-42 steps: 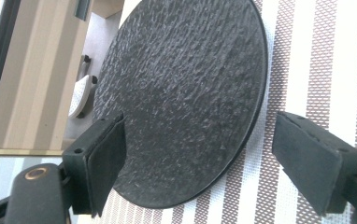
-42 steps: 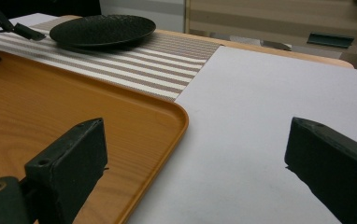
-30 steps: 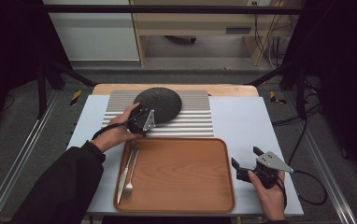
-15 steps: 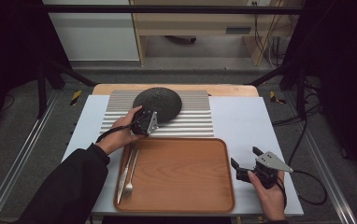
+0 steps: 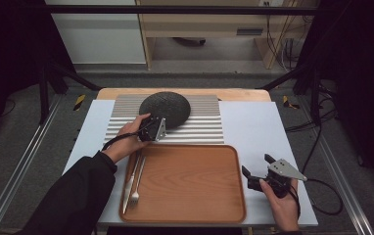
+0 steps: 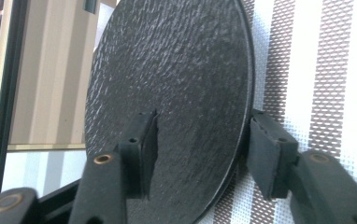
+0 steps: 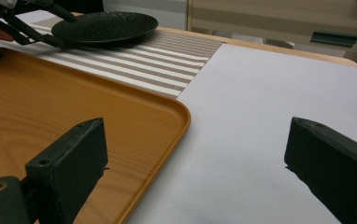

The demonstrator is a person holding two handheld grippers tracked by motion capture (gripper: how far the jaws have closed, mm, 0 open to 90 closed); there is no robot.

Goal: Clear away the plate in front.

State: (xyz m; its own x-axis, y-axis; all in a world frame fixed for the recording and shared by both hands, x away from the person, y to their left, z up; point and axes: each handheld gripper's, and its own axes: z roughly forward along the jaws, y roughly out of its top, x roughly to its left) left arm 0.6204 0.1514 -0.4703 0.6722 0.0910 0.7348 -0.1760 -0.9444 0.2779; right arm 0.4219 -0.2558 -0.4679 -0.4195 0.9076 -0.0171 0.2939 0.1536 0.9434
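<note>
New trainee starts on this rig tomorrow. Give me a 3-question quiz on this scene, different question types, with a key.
1. True or false: the black plate lies on the wooden tray.
2. Which gripper has its jaws astride the plate's rim? A) left gripper B) right gripper
3. Fill in: the fork lies in the tray along its ___ edge, as the high view shows it.

Key:
1. False. It lies on the striped mat, beyond the tray.
2. A. One jaw is over the plate and one outside its rim, and they have just been closing; the right gripper is open, with nothing between its jaws.
3. Left.
</note>
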